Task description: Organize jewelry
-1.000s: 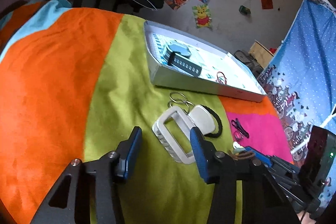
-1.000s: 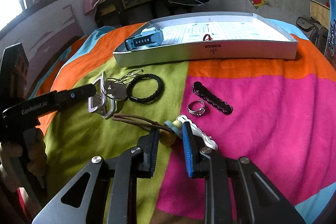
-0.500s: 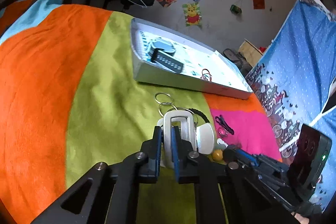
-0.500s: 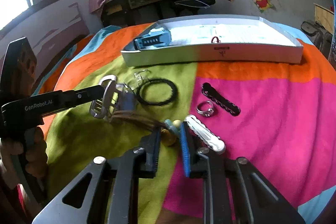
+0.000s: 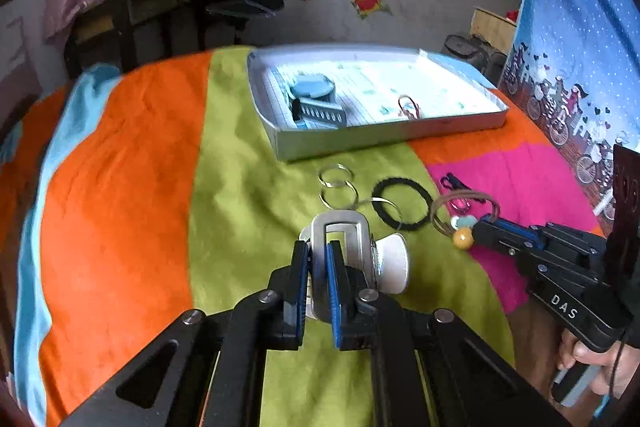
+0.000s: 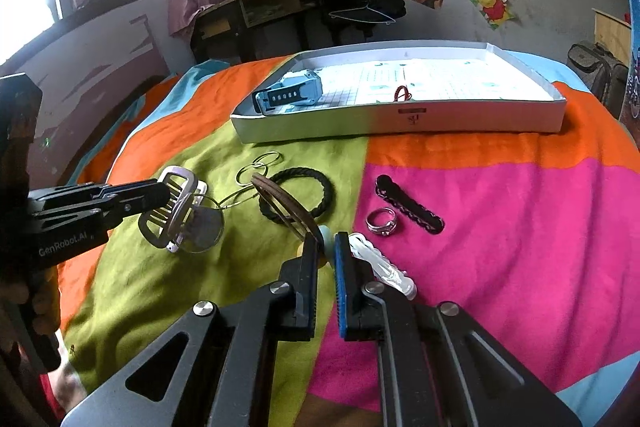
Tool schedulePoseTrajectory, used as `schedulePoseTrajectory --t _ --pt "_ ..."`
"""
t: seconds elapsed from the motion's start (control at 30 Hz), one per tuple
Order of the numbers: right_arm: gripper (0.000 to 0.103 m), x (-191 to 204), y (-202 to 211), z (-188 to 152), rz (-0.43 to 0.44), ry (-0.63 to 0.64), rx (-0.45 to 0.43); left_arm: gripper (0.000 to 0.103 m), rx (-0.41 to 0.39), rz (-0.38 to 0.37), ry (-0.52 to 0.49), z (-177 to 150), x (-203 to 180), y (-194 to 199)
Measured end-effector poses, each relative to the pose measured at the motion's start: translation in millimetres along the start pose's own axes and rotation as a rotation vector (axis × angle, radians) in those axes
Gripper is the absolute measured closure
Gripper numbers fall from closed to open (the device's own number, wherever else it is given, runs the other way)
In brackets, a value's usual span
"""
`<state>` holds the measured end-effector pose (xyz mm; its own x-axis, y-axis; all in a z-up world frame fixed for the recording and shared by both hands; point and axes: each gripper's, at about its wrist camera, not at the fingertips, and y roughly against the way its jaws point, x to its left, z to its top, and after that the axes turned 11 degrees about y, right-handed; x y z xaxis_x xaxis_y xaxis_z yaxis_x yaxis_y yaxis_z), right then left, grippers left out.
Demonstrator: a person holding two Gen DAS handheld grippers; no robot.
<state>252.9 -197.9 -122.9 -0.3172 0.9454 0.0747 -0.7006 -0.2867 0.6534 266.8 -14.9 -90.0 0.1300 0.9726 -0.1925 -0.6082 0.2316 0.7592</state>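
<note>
Left tongs (image 5: 318,267), which I have clamped on the white hair claw (image 5: 340,247) lifted off the bedspread, face the tray (image 5: 384,137) straight ahead toward upper centre, while my right tongs (image 6: 327,259) pinch the beaded cord bracelet (image 6: 286,205).

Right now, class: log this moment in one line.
left gripper: shut on white hair claw | right gripper: shut on beaded cord bracelet | tray: watch inside

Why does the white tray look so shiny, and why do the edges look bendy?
Right wrist view: window light from the upper left washes out the white tray floor. Left wrist view: the tray edges are slightly smeared by motion blur. Both views: the fisheye lens curves the blanket and darkens the corners.
</note>
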Motion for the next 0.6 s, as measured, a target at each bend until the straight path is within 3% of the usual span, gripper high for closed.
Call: schedulePoseTrajectory --t 0.13,0.4,0.6 --pt "0.096 0.4 0.8 0.5 0.003 0.001 -0.003 0.094 0.044 -0.003 0.012 -0.9 9.2 -3.6" --pt "0.096 1.7 2.2 3.0 0.004 0.003 -0.014 0.094 0.063 -0.069 0.218 -3.1 44.3 -3.5" --pt "0.096 3.5 2.1 3.0 0.005 0.008 -0.007 0.092 0.026 -0.017 0.279 -0.6 59.9 1.1"
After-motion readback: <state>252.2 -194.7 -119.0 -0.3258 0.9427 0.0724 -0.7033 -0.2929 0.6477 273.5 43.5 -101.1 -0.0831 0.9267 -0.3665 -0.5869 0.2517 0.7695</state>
